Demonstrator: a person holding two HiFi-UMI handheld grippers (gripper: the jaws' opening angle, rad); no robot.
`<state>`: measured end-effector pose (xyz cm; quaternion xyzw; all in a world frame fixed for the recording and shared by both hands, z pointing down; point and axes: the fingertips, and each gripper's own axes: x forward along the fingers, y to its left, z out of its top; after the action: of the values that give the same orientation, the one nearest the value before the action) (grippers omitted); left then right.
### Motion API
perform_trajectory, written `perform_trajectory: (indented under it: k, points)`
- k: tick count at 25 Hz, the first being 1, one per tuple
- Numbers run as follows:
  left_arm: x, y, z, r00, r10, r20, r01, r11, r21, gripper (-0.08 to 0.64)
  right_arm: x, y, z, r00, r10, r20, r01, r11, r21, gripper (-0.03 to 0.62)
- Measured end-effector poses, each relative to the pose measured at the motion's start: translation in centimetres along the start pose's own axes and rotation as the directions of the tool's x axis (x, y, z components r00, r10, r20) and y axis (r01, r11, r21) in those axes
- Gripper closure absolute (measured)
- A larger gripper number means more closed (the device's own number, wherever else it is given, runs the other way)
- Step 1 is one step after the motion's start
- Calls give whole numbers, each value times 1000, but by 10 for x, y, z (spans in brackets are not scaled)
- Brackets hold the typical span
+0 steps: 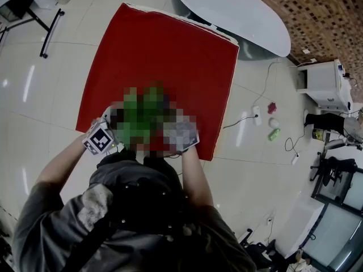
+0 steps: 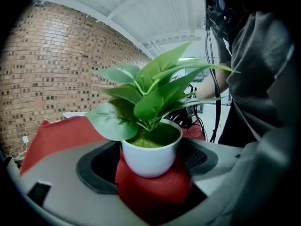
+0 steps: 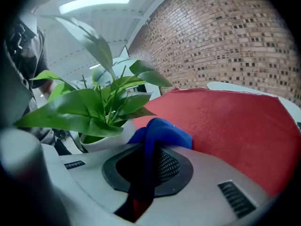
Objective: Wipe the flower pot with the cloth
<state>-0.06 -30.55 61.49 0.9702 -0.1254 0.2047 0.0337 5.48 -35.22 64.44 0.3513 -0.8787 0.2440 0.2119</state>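
Observation:
A white flower pot (image 2: 150, 158) with a broad-leaved green plant (image 2: 155, 95) sits between my left gripper's (image 2: 153, 175) red-padded jaws, which are shut on its lower body. My right gripper (image 3: 145, 157) is shut on a blue cloth (image 3: 162, 133), bunched at the jaw tips and lying against the side of the pot (image 3: 107, 142). In the head view the left gripper (image 1: 101, 137) and the right gripper (image 1: 182, 135) are held close in front of the person's chest. The plant (image 1: 142, 113) shows between them as a mosaic green patch over the near edge of the mat.
A red mat (image 1: 164, 61) covers the tiled floor ahead. A white oval table (image 1: 232, 10) stands beyond it and a white cabinet (image 1: 323, 84) at the right. Small objects (image 1: 274, 123) and cables lie on the floor right of the mat. A black stand (image 1: 48, 27) is at the far left.

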Motion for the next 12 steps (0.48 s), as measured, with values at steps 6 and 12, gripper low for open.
perform_trajectory:
  k: [6, 12]
  points:
    - [1, 2, -3, 1000, -18, 0, 18, 1000, 20, 117, 4, -3, -4, 999, -51, 3, 51, 999, 12, 535]
    - [-4, 0, -6, 999, 16, -32, -15, 999, 48, 114, -2, 3, -6, 996, -79, 31, 78, 996, 46, 535]
